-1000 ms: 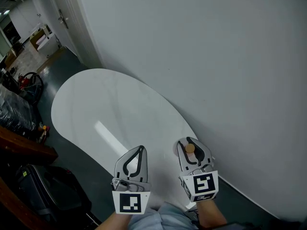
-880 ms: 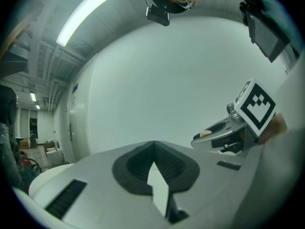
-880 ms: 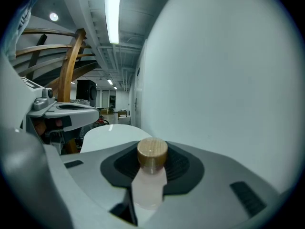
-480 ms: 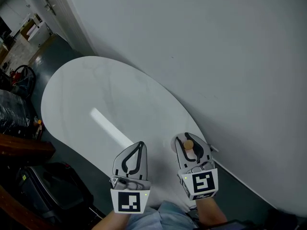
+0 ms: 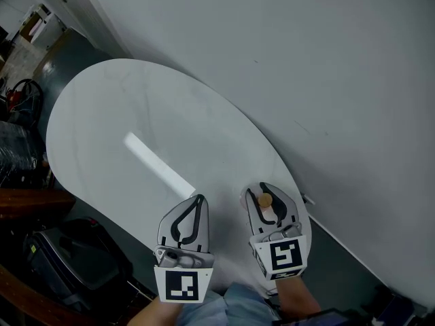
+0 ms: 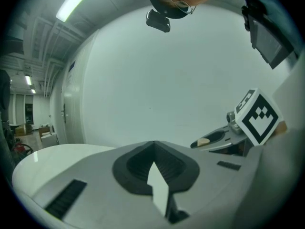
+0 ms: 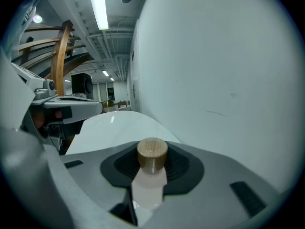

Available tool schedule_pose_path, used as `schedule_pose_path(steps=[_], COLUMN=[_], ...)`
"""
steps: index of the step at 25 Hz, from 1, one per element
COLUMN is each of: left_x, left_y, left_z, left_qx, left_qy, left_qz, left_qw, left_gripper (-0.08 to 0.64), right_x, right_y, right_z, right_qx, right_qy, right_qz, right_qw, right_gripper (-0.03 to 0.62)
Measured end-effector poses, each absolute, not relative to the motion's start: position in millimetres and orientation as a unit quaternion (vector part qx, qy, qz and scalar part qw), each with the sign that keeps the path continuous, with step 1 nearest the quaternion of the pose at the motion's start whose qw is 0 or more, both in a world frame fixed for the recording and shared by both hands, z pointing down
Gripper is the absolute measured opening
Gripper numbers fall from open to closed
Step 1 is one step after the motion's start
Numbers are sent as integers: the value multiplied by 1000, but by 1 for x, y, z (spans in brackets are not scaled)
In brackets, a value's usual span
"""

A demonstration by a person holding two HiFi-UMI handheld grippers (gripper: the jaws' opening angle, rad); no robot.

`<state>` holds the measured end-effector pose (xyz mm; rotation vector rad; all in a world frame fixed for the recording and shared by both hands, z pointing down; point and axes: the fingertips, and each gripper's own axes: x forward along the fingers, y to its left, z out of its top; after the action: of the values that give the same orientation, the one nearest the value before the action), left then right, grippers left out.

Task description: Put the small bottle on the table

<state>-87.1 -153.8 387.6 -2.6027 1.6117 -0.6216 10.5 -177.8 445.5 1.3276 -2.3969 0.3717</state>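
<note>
A small clear bottle (image 7: 150, 182) with a round wooden cap (image 5: 265, 200) stands upright between the jaws of my right gripper (image 5: 266, 189), which is shut on it. That gripper hovers over the near right end of the white oval table (image 5: 136, 114), close to the wall. My left gripper (image 5: 198, 200) is beside it on the left, over the table's near edge, jaws shut with nothing in them. In the left gripper view, the left gripper (image 6: 155, 163) points at the wall and the bottle's cap (image 6: 203, 141) shows at the right.
A plain white wall (image 5: 306, 60) runs right behind the table. Dark floor surrounds the table. A black bag (image 5: 68, 257) and brown wooden furniture (image 5: 27, 202) sit at the lower left. A hall with more furniture lies at the upper left.
The table has slid up and left in the head view, and both grippers now sit a little further over its near end. The bottle stays held in the right gripper.
</note>
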Motion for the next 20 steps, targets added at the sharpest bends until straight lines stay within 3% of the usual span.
schedule_pose_path(steps=[17,20], left_x=[-105,-106], left_y=[-153,-155], left_z=[418,417], left_qx=[-806,-813], left_qy=[555,542], left_qz=[-187,-203], left_qw=[-84,-66], left_gripper=[2,2], right_x=[6,5], right_y=[-177,-176], right_z=[484,489], right_qx=[459,460], right_qy=[-848,-845], right_qz=[157,166], right_qw=[214,215], right_gripper=[110,110])
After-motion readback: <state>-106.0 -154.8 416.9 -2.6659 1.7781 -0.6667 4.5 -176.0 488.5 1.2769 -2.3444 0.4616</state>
